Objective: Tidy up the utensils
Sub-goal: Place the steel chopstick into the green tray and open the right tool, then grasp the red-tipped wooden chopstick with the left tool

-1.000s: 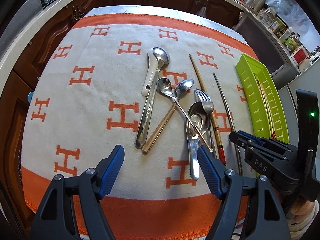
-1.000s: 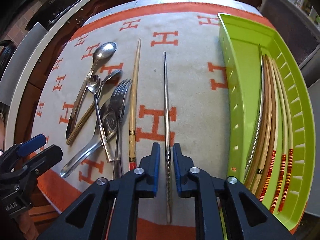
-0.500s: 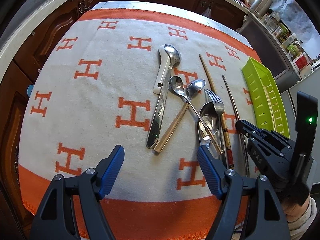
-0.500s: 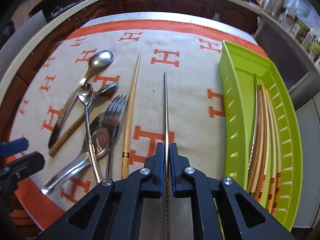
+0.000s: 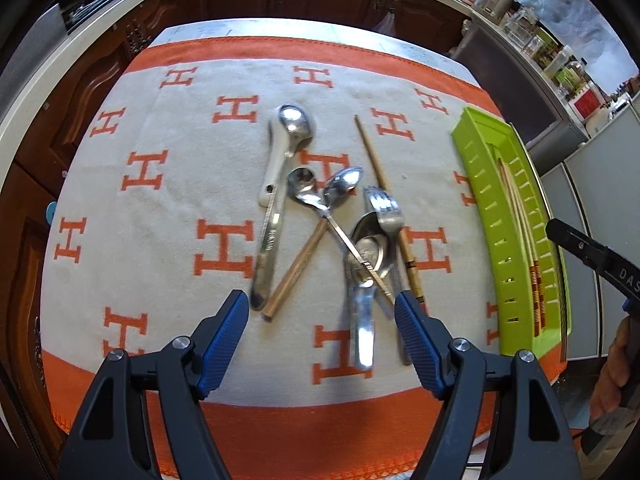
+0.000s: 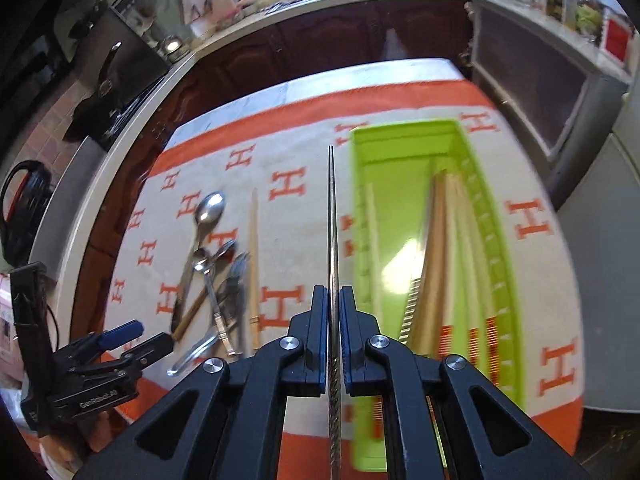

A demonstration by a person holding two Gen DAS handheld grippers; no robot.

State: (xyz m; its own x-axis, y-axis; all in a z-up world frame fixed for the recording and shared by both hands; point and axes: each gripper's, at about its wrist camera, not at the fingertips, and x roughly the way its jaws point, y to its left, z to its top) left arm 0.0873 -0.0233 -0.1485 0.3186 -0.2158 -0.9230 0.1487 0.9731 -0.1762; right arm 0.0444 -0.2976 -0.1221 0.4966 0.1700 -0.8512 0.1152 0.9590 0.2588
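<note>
Kitchen table cloth (image 5: 168,216): chopsticks are already sorted in a green tray (image 6: 404,148); spoons (image 5: 296,120), a fork (image 5: 386,216) remain. One metal chopstick (image 6: 331,216) is pinched by the right gripper (image 6: 331,320); the left gripper (image 5: 320,332) is spread, empty.

light: bright, even | glare: spoons (image 5: 298,120) | blur: green tray (image 6: 404,140), right view | edges: fisheye-bent, dark corners

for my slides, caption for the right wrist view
Right gripper shut on a metal chopstick beside the green tray.

Bare cloth (image 5: 160,220) left of utensil pile (image 5: 320,220); green tray (image 6: 404,240) right half stacked with chopsticks
</note>
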